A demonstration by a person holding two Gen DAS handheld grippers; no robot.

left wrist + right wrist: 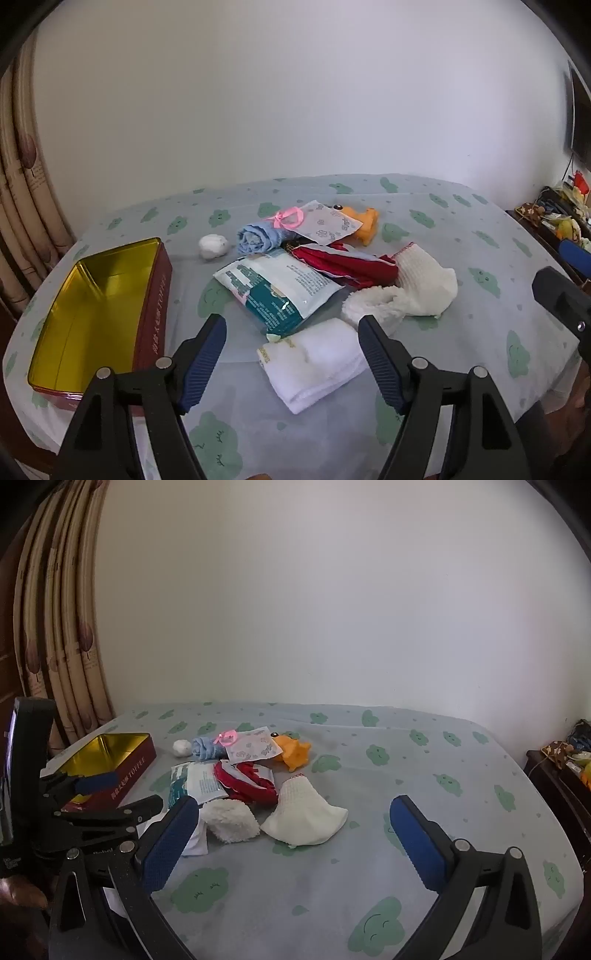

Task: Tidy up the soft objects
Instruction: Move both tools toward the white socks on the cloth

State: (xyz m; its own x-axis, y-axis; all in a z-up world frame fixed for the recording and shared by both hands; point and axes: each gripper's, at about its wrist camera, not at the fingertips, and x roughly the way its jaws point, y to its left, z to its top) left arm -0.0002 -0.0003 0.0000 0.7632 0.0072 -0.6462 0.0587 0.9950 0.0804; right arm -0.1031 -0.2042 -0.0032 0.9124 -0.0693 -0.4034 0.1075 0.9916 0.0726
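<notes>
A pile of soft things lies on the bed: a folded white towel, a white fluffy sock, a red cloth, a tissue pack, a rolled blue cloth with a pink ribbon, an orange plush and a white ball. An open red tin with a gold inside stands to the left. My left gripper is open above the towel. My right gripper is open, near the sock.
The bed has a grey sheet with green clouds. A white wall is behind it, curtains at the left. A dark cabinet with clutter stands at the right. The left gripper's body shows in the right wrist view.
</notes>
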